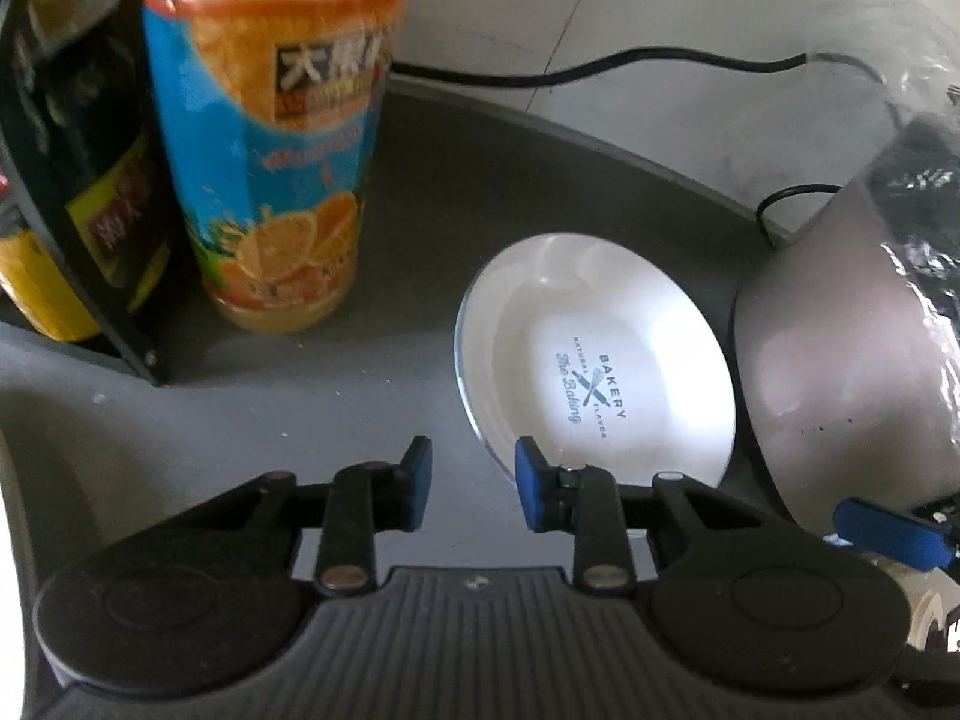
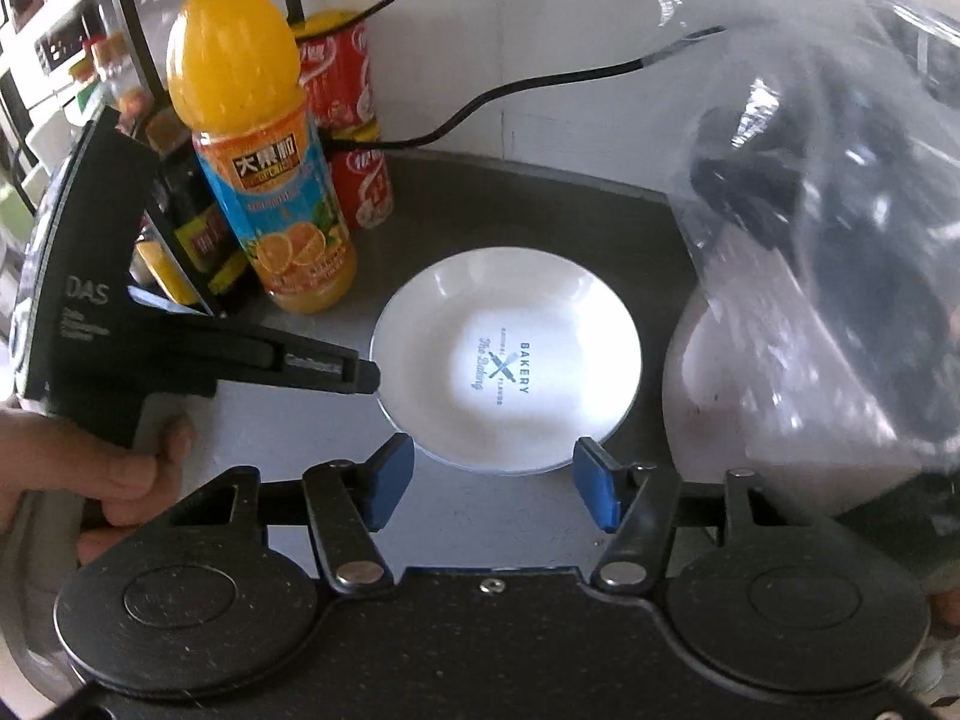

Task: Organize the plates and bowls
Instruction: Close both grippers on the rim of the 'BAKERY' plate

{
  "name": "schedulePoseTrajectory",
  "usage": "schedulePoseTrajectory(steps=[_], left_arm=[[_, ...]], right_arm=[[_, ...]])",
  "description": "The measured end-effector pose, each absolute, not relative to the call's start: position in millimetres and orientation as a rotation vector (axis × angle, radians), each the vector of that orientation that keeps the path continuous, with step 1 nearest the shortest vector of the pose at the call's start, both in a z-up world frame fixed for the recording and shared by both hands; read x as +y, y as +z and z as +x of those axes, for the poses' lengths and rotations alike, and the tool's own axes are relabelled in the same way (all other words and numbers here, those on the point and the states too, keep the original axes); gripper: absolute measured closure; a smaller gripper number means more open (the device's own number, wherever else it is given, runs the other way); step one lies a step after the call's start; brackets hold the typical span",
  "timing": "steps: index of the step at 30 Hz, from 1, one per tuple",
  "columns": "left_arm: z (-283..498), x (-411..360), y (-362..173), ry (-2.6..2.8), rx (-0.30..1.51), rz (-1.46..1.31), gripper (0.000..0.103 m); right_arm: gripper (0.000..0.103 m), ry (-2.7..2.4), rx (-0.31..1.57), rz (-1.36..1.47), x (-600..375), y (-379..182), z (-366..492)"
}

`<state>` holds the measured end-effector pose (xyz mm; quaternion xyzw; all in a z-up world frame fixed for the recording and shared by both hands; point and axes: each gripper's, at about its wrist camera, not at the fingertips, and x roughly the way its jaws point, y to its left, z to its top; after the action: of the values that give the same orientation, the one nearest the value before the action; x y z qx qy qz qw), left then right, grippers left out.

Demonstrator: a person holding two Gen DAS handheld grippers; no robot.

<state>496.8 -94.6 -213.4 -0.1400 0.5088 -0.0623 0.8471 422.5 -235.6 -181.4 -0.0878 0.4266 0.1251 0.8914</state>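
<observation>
A white plate (image 1: 594, 360) printed "BAKERY" lies flat on the dark grey table (image 1: 420, 192); it also shows in the right wrist view (image 2: 507, 360). My left gripper (image 1: 474, 483) is open and empty, just short of the plate's near-left rim, with its right fingertip over the rim. In the right wrist view the left gripper (image 2: 360, 375) reaches the plate's left edge. My right gripper (image 2: 492, 489) is open and empty, just short of the plate's near edge. A pale bowl-like vessel (image 1: 852, 360) under a clear plastic bag stands to the right of the plate.
An orange juice bottle (image 2: 264, 180) stands left of the plate, with red cans (image 2: 354, 120) behind it and a black rack (image 1: 78, 210) of dark bottles at far left. Black cables (image 2: 510, 90) run along the floor behind. The plastic bag (image 2: 840, 210) crowds the right side.
</observation>
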Motion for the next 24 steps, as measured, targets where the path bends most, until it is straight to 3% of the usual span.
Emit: schedulePoseTrajectory(steps=[15,24], left_arm=[[507,-90,-237,-0.1,1.107,-0.391,0.078],[495,-90,-224,-0.058,1.095,-0.253,0.091]], right_arm=[[0.046,0.247,0.901,-0.328,-213,-199,453],[0.046,0.271,0.915,-0.342,-209,-201,453]])
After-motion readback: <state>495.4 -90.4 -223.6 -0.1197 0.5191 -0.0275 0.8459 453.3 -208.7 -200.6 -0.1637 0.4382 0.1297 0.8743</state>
